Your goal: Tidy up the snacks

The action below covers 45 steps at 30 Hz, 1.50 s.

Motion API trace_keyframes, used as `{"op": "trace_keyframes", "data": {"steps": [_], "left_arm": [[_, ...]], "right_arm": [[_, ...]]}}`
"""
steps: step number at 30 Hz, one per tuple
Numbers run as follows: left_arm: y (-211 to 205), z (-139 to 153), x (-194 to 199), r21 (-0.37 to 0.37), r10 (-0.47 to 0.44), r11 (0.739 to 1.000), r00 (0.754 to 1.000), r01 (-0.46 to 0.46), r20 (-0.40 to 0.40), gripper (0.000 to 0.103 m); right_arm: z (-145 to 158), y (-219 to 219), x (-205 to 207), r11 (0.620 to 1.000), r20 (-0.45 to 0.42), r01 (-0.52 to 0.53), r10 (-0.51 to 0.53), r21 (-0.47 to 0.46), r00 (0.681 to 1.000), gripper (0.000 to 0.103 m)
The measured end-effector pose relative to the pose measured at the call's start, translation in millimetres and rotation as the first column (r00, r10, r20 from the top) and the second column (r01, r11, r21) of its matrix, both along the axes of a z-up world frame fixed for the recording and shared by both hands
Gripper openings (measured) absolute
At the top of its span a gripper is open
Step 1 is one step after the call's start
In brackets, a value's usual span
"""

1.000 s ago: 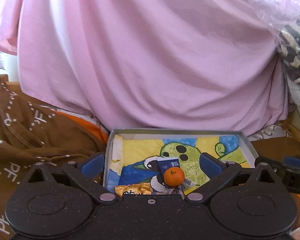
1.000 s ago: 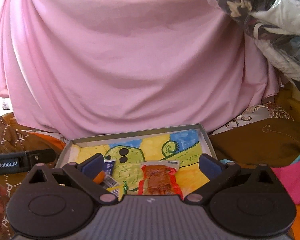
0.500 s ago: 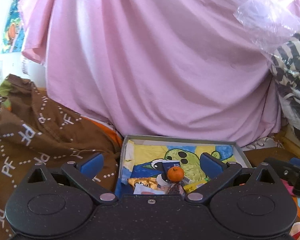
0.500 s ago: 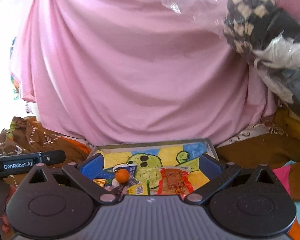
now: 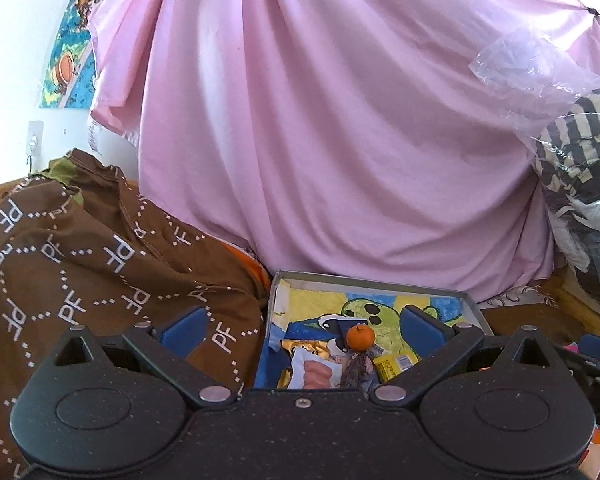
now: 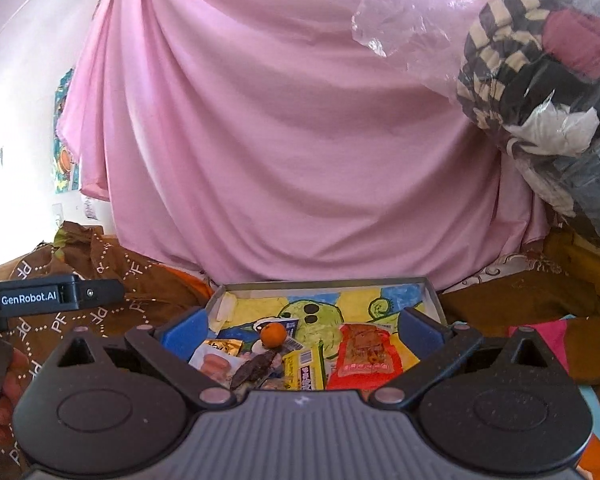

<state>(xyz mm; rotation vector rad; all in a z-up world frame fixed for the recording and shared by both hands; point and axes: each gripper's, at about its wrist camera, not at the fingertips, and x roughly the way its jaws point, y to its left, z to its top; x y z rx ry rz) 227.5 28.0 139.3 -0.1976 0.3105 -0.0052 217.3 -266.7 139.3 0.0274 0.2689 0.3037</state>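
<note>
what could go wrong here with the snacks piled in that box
The small orange is round and sits on top of loose packets, so a nudge could roll it around the shallow box. The snacks overlap, so the yellow packet or red packet may drag a neighbour along. Both the left gripper and right gripper have open jaws, holding nothing.

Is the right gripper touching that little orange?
Apart. The right wrist view shows the orange lying in the box, clear of both open fingers.
</note>
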Motion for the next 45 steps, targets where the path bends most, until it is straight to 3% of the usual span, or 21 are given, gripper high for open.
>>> {"op": "trace_keyframes", "data": {"steps": [16,29,33,45], "left_arm": [[2,-8,-48,0.008,0.011,1.000,0.999,-0.011,0.039,0.102],[11,-32,-70,-0.055,-0.017,0.998,1.000,0.016,-0.021,0.102],[11,-40,-78,-0.044,-0.067,0.997,0.997,0.066,-0.032,0.102],[10,-53,-113,0.037,-0.087,0.996,0.996,0.086,0.016,0.102]], "right_arm": [[-10,7,-46,1.000,0.058,0.002,0.000,-0.027,0.998,0.103],[-18,6,-83,0.996,0.092,0.069,-0.063,-0.064,0.994,0.103],[-23,5,-92,0.995,0.065,0.086,-0.083,-0.049,0.994,0.103],[-35,11,-116,0.991,0.056,0.112,-0.108,-0.069,0.993,0.103]]}}
